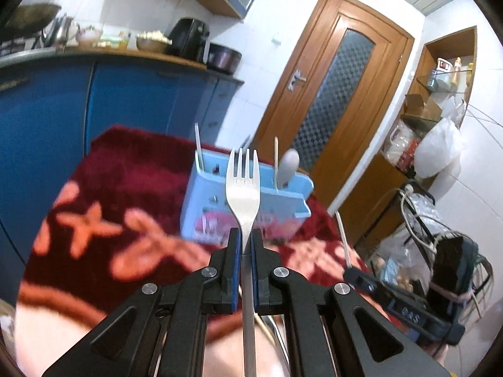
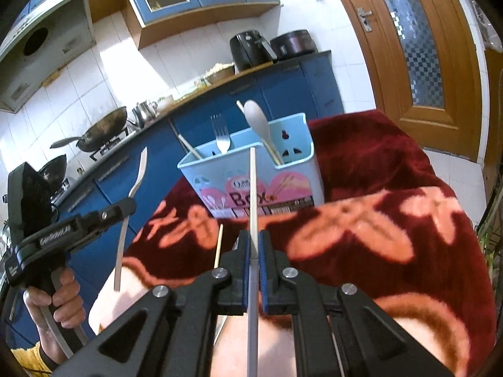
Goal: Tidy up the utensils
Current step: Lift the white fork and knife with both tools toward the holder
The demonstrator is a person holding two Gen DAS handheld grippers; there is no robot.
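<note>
My left gripper (image 1: 246, 235) is shut on the neck of a silver fork (image 1: 243, 185), tines up, held above the red blanket in front of the light blue utensil box (image 1: 283, 201). In the right wrist view that gripper (image 2: 129, 204) and its fork (image 2: 138, 172) hang at the left, in a person's hand. My right gripper (image 2: 254, 238) is shut on a pale chopstick (image 2: 253, 188) that points up toward the box (image 2: 292, 182). The box holds a fork (image 2: 221, 138), a grey spoon (image 2: 256, 119) and chopsticks. One more chopstick (image 2: 218, 245) lies on the blanket.
The box stands on a surface covered by a red blanket with orange flowers (image 2: 377, 220). Behind it run blue cabinets (image 2: 283, 88) under a counter with a wok (image 2: 100, 128) and an air fryer (image 2: 248, 47). A wooden door (image 1: 339, 75) and cluttered shelves (image 1: 433, 119) are at the right.
</note>
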